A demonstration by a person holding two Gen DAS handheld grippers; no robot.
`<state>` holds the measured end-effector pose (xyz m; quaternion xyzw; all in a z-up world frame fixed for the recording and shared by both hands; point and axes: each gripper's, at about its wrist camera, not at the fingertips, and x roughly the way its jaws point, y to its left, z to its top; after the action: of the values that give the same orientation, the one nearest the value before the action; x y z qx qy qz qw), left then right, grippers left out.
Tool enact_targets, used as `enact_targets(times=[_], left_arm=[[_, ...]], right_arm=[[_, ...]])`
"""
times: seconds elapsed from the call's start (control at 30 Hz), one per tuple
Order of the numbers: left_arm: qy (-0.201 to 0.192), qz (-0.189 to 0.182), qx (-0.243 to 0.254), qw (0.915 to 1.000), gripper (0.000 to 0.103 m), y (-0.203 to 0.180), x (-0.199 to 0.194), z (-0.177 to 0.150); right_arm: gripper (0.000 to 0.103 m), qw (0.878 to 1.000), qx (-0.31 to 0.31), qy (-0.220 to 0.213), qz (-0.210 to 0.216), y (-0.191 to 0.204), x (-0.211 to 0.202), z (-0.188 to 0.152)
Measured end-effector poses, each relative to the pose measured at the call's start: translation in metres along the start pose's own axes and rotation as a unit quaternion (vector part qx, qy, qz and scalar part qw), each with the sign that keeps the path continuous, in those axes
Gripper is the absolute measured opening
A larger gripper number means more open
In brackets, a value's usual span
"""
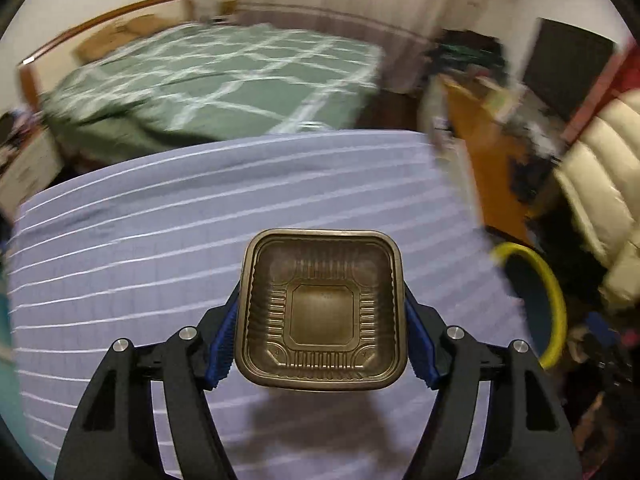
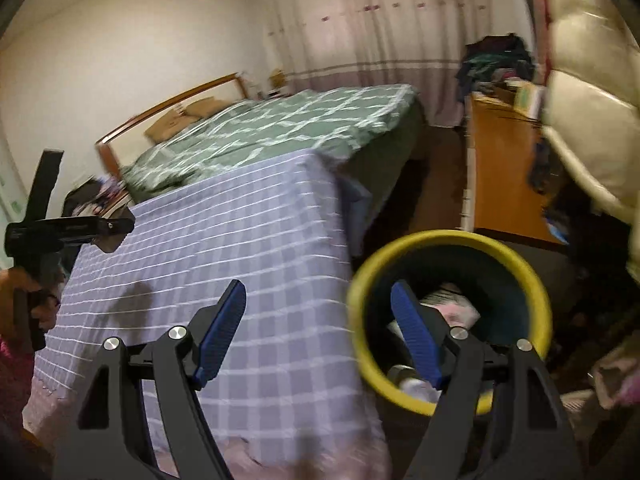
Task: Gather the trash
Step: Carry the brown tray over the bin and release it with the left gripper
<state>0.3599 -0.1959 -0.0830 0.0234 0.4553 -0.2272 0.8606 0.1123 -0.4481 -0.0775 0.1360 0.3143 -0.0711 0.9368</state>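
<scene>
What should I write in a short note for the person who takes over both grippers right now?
Left gripper: shut on the brown plastic tray, held above the checked tablecloth.
Right gripper: open, fingers empty, near the yellow-rimmed bin.
Done: tray picked up; the bin already holds some pale trash.
Left: carry the tray to the bin, beside the table, and drop it in.

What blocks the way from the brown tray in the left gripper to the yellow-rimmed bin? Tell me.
Nothing visible does. The brown plastic tray is clamped in the left gripper above the checked tablecloth. The yellow-rimmed bin stands off the table's edge, mouth open, with some trash already inside.
</scene>
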Motion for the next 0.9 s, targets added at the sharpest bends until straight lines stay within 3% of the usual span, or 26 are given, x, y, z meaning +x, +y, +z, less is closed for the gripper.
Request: enact_targets(times=[0.13,0.27,0.5,0.67,0.7,0.73,0.9], left_arm=[[0.020,-0.060,0.062,0.9961,0.069,-0.091,0.019,0.002],[0.042,-0.095,0.107,0.9888,0.069,-0.170,0.042,-0.002],[0.065,-0.124,0.150,0.9786,0.070,-0.268,0.074,-0.011],[0.070,-0.121,0.162,0.9768,0.071,-0.301,0.101,-0.011],[0.069,-0.118,0.162,0.9772,0.076,-0.302,0.104,-0.012],[0.067,-0.113,0.161,0.9783,0.088,-0.304,0.108,-0.012],[0.064,-0.126,0.135,0.9808,0.091,-0.292,0.097,-0.012]], right_arm=[[0.072,0.999,0.018,-0.016,-0.041,-0.039,-0.029,-0.006],[0.073,0.997,0.034,-0.024,-0.064,-0.065,-0.047,-0.015],[0.073,0.994,0.071,-0.034,-0.076,-0.103,-0.070,-0.031],[0.073,0.992,0.084,-0.041,-0.081,-0.114,-0.079,-0.035],[0.073,0.992,0.085,-0.042,-0.081,-0.114,-0.080,-0.036],[0.073,0.992,0.086,-0.043,-0.080,-0.115,-0.081,-0.036],[0.073,0.993,0.085,-0.045,-0.075,-0.109,-0.084,-0.037]])
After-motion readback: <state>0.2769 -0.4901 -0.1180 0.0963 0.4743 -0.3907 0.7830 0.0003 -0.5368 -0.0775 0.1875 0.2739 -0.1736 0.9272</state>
